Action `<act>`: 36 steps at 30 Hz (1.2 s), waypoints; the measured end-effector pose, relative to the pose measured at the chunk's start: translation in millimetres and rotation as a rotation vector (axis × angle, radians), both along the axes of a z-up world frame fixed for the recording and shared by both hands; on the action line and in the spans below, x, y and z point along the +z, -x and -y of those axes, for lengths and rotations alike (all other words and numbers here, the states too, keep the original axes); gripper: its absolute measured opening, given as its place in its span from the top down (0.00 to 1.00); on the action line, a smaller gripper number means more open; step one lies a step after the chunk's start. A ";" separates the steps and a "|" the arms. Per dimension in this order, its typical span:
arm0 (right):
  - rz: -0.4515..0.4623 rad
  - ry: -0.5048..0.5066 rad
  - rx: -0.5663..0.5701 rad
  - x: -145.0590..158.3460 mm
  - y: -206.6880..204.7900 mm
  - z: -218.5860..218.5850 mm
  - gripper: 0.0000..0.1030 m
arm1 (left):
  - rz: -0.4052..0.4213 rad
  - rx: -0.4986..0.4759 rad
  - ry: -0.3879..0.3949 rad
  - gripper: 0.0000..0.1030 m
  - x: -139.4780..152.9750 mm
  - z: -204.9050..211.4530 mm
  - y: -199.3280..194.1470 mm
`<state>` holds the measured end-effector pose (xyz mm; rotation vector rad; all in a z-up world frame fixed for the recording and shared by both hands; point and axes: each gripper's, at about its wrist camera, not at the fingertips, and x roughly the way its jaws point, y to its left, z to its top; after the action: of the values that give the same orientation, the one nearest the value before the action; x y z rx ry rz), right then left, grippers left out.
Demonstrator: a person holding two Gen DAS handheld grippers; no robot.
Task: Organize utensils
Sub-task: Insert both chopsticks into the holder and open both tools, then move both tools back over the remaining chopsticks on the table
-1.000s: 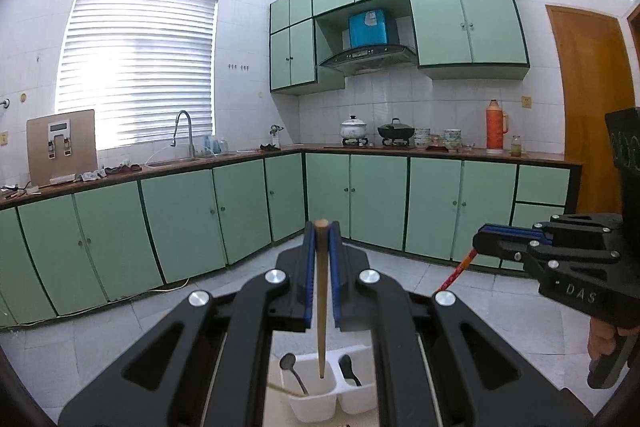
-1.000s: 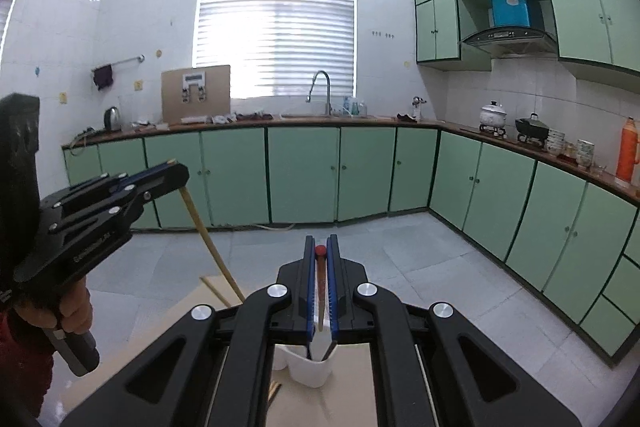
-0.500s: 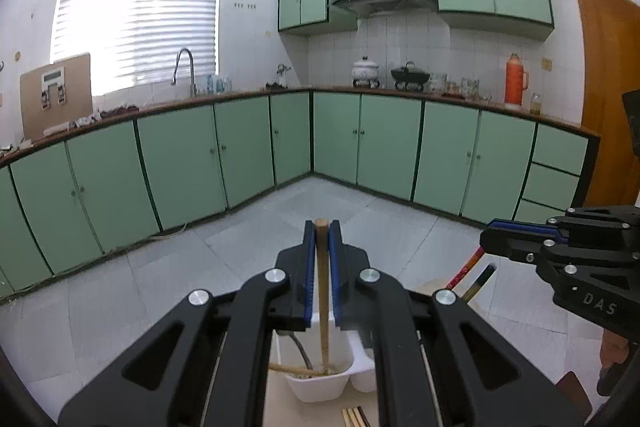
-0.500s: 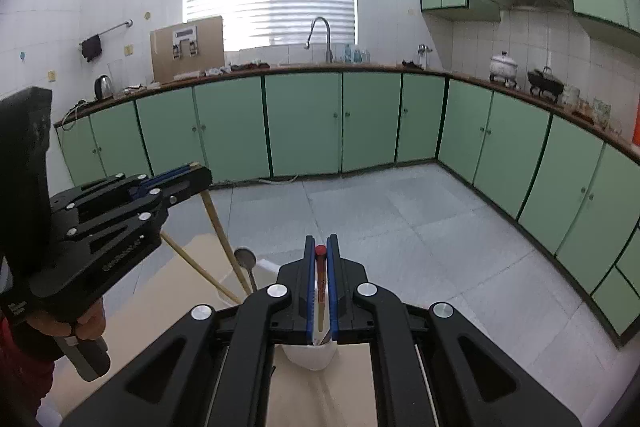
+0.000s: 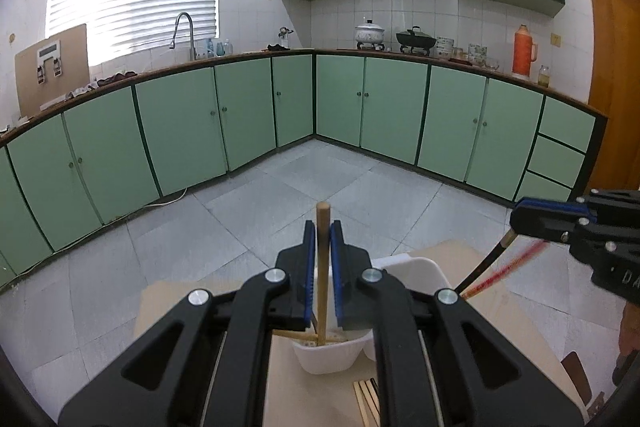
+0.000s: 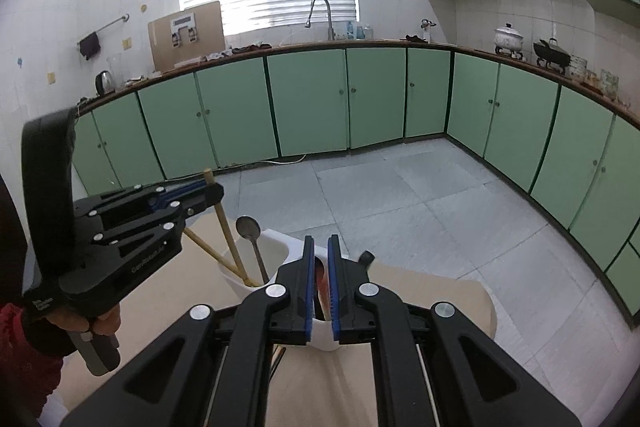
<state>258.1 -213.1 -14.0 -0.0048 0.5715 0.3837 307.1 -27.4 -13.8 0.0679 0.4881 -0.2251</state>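
A white two-compartment utensil holder (image 5: 416, 267) (image 6: 276, 247) stands on a light wooden table (image 5: 460, 255). My left gripper (image 5: 322, 227) (image 6: 212, 189) is shut on a wooden chopstick (image 5: 322, 267) (image 6: 226, 231) whose lower end stands in the holder's left compartment beside another wooden chopstick (image 6: 204, 247) and a metal spoon (image 6: 248, 227). My right gripper (image 6: 318, 243) (image 5: 516, 223) is slightly open above the right compartment; a red chopstick (image 5: 508, 267) (image 6: 320, 275), blurred, and a dark chopstick (image 5: 484, 263) lie below it.
Several loose wooden chopsticks (image 5: 366, 399) lie on the table in front of the holder. Green cabinets (image 5: 240, 115) run along the walls across a tiled floor (image 6: 400, 195). A wooden door (image 5: 612, 83) is at the right.
Both grippers tilted down and lowered toward the holder. The wooden chopstick went deeper into the left compartment. The right jaws parted and the red chopstick slipped down from between them.
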 end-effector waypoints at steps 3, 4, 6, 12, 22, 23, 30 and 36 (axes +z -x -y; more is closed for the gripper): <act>0.017 -0.015 -0.014 5.0 6.7 6.2 0.78 | 0.020 0.008 0.011 0.78 7.7 -5.1 8.8; 0.028 -0.021 -0.023 7.5 10.8 9.4 0.75 | 0.032 0.013 0.018 0.69 10.8 -7.0 13.1; 0.045 -0.035 -0.039 11.2 17.8 15.4 0.66 | 0.061 0.025 0.031 0.58 18.0 -11.6 25.2; 0.109 -0.066 -0.093 12.5 54.2 29.8 0.44 | 0.154 0.059 0.046 0.33 29.9 -18.7 71.9; 0.164 -0.068 -0.182 -32.7 120.1 29.9 0.14 | 0.211 0.107 0.045 0.13 2.1 -20.1 151.0; 0.168 -0.064 -0.186 -38.3 125.5 28.5 0.12 | 0.211 0.110 0.041 0.13 -2.3 -20.2 156.0; 0.139 -0.057 -0.183 -72.9 154.1 14.9 0.08 | 0.169 0.129 -0.004 0.11 -37.9 -27.9 185.0; 0.075 -0.008 -0.177 -118.1 174.1 -4.0 0.08 | 0.101 0.149 -0.028 0.11 -74.6 -35.4 200.7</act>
<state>84.0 -209.1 -132.2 0.0392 0.4923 0.2128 106.4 7.9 -88.4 0.0694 0.3935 -0.0685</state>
